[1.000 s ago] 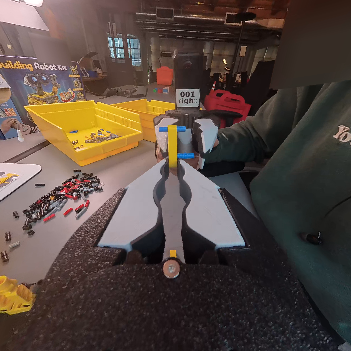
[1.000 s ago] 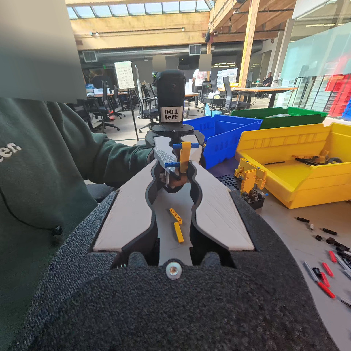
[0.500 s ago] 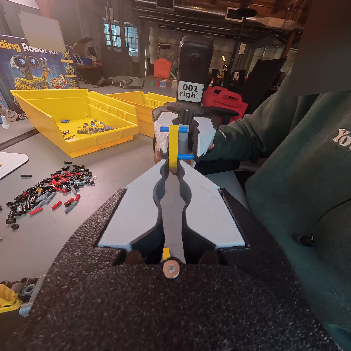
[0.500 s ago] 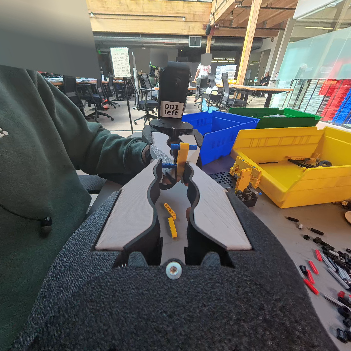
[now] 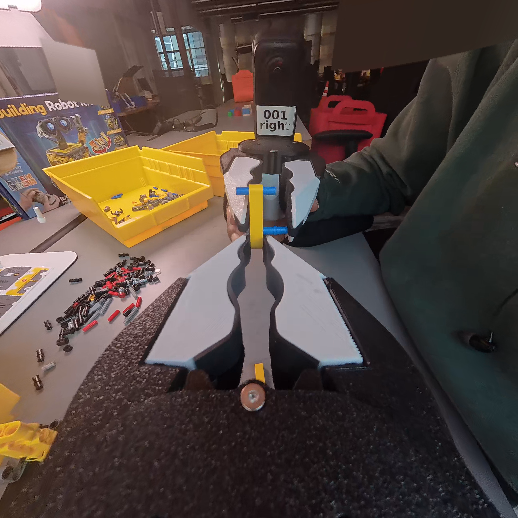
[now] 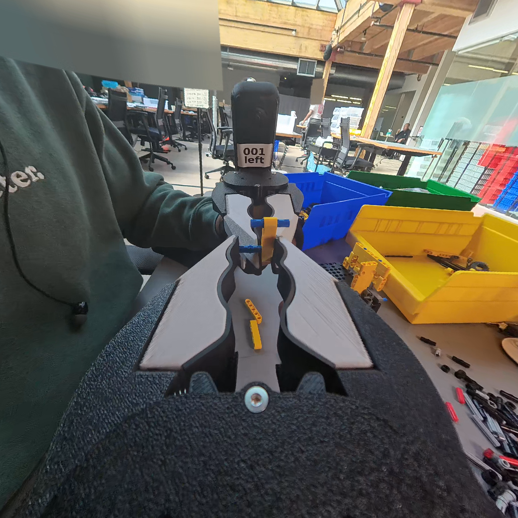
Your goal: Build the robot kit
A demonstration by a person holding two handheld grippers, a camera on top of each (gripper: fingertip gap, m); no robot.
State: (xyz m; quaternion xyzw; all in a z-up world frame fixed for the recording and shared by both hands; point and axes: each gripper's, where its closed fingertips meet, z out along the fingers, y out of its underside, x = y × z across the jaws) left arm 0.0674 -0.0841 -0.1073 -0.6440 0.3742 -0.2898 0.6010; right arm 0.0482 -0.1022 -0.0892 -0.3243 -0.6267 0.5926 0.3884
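Two grey-fingered grippers are pointed at each other over a grey table (image 5: 179,252). A short yellow plastic beam with holes (image 5: 255,215) is pinched at its lower end by the tips of the left gripper (image 5: 255,244), which is clamped tight on it. The beam is held upright. Two small blue plastic pins are stuck through the beam: the upper blue pin (image 5: 255,191) near its top and the lower blue pin (image 5: 275,230) near its bottom. The right gripper (image 6: 256,252) is seen with its fingers apart, one on each side of the beam, and nothing is gripped by it.

Under the beam, two loose yellow beams (image 6: 253,322) are laid on the table. To the left of the beam in the left wrist view, a pile of small black, red and grey plastic parts (image 5: 109,291) is spread out, and a yellow plastic bin (image 5: 131,193) is placed behind the pile. A small yellow built model (image 6: 365,270) is stood beside another yellow bin (image 6: 437,269) in the right wrist view.
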